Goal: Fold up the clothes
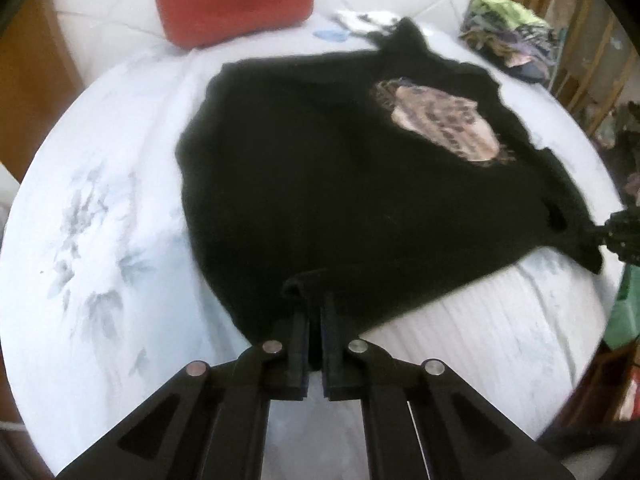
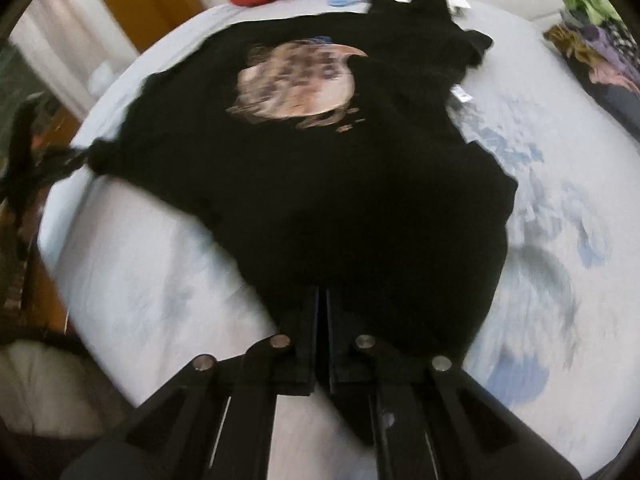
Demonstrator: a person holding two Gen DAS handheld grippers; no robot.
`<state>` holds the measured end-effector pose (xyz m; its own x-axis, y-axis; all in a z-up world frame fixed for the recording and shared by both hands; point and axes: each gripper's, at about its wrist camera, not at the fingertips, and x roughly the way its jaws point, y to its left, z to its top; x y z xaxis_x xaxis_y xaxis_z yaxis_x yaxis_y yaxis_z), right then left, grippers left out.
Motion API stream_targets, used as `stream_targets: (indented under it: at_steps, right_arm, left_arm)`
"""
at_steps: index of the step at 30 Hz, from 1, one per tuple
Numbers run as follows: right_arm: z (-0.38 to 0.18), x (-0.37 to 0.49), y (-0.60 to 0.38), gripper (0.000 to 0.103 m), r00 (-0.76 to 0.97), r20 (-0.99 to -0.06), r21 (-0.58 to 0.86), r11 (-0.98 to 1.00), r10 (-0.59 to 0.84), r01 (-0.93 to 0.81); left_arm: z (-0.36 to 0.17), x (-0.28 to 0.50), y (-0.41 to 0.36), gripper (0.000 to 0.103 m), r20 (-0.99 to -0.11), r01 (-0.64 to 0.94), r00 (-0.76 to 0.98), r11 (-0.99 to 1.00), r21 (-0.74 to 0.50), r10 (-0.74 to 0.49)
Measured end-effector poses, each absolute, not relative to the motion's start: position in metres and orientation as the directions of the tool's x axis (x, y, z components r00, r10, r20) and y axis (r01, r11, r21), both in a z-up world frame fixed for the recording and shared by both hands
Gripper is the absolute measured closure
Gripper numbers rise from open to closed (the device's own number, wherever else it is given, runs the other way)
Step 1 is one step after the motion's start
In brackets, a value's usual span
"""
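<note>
A black shirt [image 1: 320, 168] lies flat on the bed [image 1: 100, 200], long axis running from bottom centre toward the upper right. Left gripper [image 1: 315, 308] and right gripper [image 2: 322, 300] each pinch its near edge, fingers closed.

Two hand-held grippers, each seen from its own wrist camera.

The left gripper [image 1: 315, 312] is matte black: two flat, straight fingers [image 1: 299, 336] stand parallel, each hinged to a pair of angled link bars. Four round silver pins [image 1: 272, 347] mark the hinges just behind the fingers, two per side, and the outer bars carry triangular cut-outs. The right gripper [image 2: 322, 304] has the same black build, with like silver pins [image 2: 280, 341] behind its fingers [image 2: 308, 332] and pale edges along the inner bars.
</note>
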<state>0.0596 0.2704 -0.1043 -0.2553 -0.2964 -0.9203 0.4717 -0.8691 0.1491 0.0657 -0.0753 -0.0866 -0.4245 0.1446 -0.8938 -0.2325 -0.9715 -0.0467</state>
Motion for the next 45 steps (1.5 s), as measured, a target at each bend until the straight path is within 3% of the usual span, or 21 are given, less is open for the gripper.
stream_targets:
  at_steps: [5,7,13,15,16,17,19,25,28,34,39,42,45]
  right_arm:
    - [-0.052,0.084,0.276,0.099,-0.35,-0.893,0.083,-0.866,-0.284,0.493]
    - [-0.039,0.071,0.28,0.099,-0.338,-0.881,0.131,-0.858,-0.33,0.497]
    - [-0.072,0.027,0.277,0.098,-0.241,-0.914,0.179,-0.859,-0.326,0.48]
    - [-0.086,0.022,0.273,0.091,-0.218,-0.921,0.179,-0.85,-0.322,0.496]
    - [-0.091,0.019,0.271,0.077,-0.218,-0.924,0.169,-0.847,-0.314,0.504]
    - [-0.095,0.016,0.271,0.056,-0.223,-0.923,0.165,-0.846,-0.313,0.506]
    - [-0.1,0.012,0.272,0.042,-0.226,-0.916,0.178,-0.843,-0.33,0.507]
    - [-0.124,0.01,0.271,0.042,-0.17,-0.915,0.24,-0.835,-0.365,0.496]
    - [-0.124,0.02,0.263,0.094,-0.201,-0.94,0.138,-0.847,-0.275,0.513]
    - [-0.062,0.043,0.27,0.095,-0.338,-0.903,0.051,-0.847,-0.266,0.529]
    - [-0.021,-0.018,0.24,0.095,-0.409,-0.877,-0.077,-0.766,-0.253,0.638]
    - [-0.032,-0.067,0.219,0.079,-0.474,-0.867,-0.198,-0.767,-0.153,0.61]
    - [-0.025,-0.092,0.24,0.064,-0.518,-0.844,-0.177,-0.84,-0.139,0.513]
  left_arm:
    - [-0.073,0.082,-0.077,0.099,-0.882,-0.254,-0.444,-0.966,-0.045,0.158]
    - [-0.075,0.078,-0.078,0.099,-0.887,-0.243,-0.435,-0.969,-0.05,0.155]
    - [-0.087,0.072,-0.081,0.099,-0.904,-0.22,-0.405,-0.974,-0.051,0.139]
    - [-0.09,0.069,-0.082,0.099,-0.91,-0.212,-0.393,-0.976,-0.053,0.135]
    - [-0.092,0.068,-0.082,0.099,-0.912,-0.209,-0.387,-0.976,-0.053,0.132]
    - [-0.093,0.067,-0.082,0.099,-0.915,-0.207,-0.382,-0.977,-0.052,0.13]
    - [-0.093,0.065,-0.08,0.099,-0.919,-0.205,-0.375,-0.978,-0.046,0.122]
    - [-0.093,0.056,-0.078,0.099,-0.927,-0.194,-0.359,-0.98,-0.038,0.107]
    - [-0.092,0.058,-0.078,0.099,-0.928,-0.187,-0.355,-0.981,-0.044,0.11]
    - [-0.081,0.063,-0.087,0.099,-0.921,-0.158,-0.361,-0.983,-0.096,0.148]
    - [-0.087,0.038,-0.091,0.099,-0.932,-0.118,-0.342,-0.989,-0.089,0.124]
    - [-0.095,0.009,-0.099,0.095,-0.942,-0.056,-0.316,-0.994,-0.097,0.109]
    - [-0.093,-0.012,-0.113,0.071,-0.945,0.002,-0.313,-0.995,-0.099,0.093]
